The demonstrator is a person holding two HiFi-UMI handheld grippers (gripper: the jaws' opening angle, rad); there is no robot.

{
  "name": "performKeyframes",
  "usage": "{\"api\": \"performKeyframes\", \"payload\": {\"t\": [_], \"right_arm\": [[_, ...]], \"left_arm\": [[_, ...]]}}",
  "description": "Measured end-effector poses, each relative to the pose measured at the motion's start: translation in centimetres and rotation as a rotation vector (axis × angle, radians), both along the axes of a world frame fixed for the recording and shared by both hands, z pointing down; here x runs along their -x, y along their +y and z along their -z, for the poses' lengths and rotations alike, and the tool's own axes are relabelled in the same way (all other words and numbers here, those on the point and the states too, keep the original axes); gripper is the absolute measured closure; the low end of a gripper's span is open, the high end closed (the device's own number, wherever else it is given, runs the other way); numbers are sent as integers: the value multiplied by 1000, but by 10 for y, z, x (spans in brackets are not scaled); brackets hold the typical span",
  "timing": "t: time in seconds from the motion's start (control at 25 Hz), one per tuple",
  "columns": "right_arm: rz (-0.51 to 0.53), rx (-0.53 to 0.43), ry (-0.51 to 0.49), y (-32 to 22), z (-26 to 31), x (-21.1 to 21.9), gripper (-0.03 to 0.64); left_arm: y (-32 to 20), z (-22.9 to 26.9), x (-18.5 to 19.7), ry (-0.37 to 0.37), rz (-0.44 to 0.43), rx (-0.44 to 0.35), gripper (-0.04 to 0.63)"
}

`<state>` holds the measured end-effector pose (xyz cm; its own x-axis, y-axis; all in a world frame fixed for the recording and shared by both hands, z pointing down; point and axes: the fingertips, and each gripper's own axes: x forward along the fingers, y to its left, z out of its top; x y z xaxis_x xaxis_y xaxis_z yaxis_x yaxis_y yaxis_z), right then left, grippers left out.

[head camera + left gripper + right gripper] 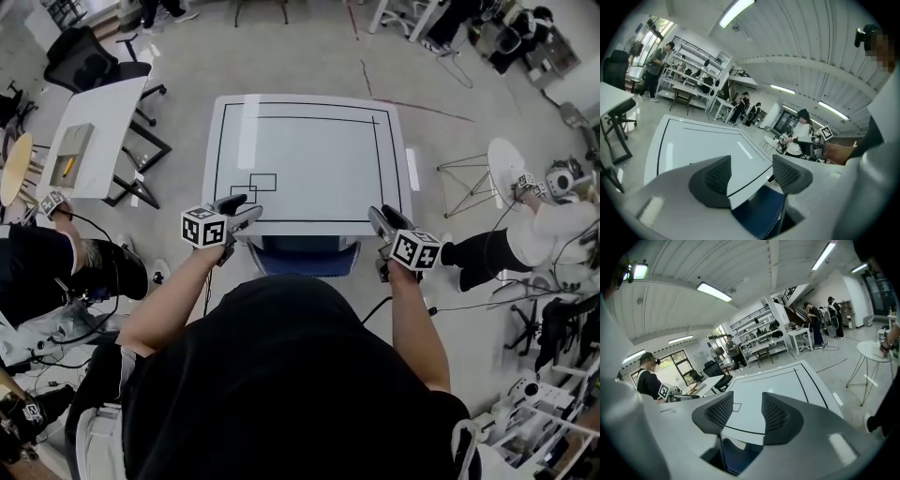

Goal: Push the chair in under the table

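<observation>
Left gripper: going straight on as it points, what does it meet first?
Probably the white table, on its top past the near edge; the left gripper is open and empty. The blue chair lies lower, though depth is unclear.

Tabletop (309, 155): wht, smooth, glossy. Chair back (309, 261): blue mesh cloth. Left gripper (751, 169) pads (717, 174): dk, ribbed, matt.

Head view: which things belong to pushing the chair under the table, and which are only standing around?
Belong to the job:
blue chair
white table with black lines
left gripper, jaws open, empty
right gripper, jaws open, empty

Only standing around:
second white table
box on it
black office chair
small round table
</observation>
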<state>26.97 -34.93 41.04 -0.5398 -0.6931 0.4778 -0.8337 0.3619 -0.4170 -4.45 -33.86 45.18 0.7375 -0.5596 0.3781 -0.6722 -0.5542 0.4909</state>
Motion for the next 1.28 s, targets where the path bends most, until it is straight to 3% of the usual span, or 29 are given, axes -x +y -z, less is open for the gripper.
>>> {"api": "performKeyframes", "payload": {"t": [0.52, 1.28], "right_arm": [[29, -118, 63, 10, 51, 15, 439], [30, -192, 159, 30, 64, 14, 443]], "left_arm": [[-11, 81, -5, -33, -23, -206, 216], [4, 87, -8, -49, -15, -228, 221]]}}
